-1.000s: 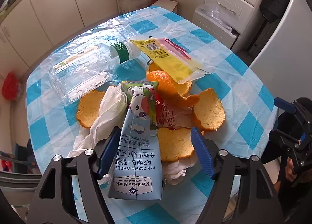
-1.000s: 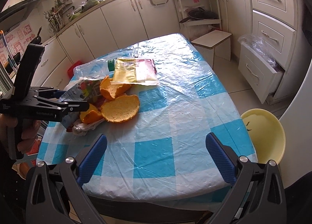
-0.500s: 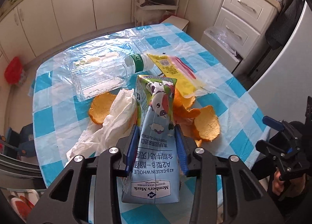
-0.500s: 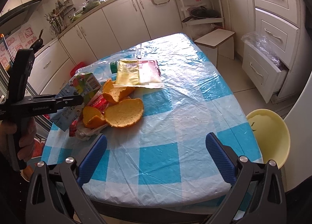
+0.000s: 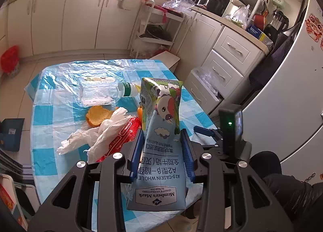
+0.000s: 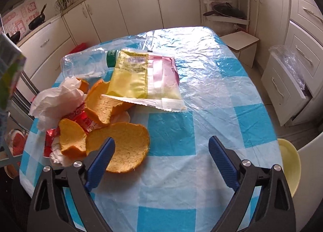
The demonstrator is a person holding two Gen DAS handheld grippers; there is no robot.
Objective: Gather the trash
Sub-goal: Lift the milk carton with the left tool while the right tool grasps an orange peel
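Left gripper (image 5: pixel 161 151): clamped on milk carton (image 5: pixel 160 131), lifted above table (image 6: pixel 201 110).
Right gripper (image 6: pixel 161 159): jaws apart, empty, over orange peel (image 6: pixel 123 147).
Carton: likely empty, light, crushable; mid-body hold suits.

Checked tablecloth (image 6: pixel 171 137); yellow bowl (image 6: pixel 289 163); white stool (image 6: pixel 239 41); fridge (image 5: pixel 292 90).

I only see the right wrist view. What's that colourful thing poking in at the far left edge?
Observer: A milk carton, with the left claw shut on it.
Operator: Any picture on it?
Observer: A cartoon cow, and "Member's Mark" printed at the end nearest the camera.
Operator: Anything on my own claw that I can't see?
Observer: A green light glows on the box mounted on your right claw.
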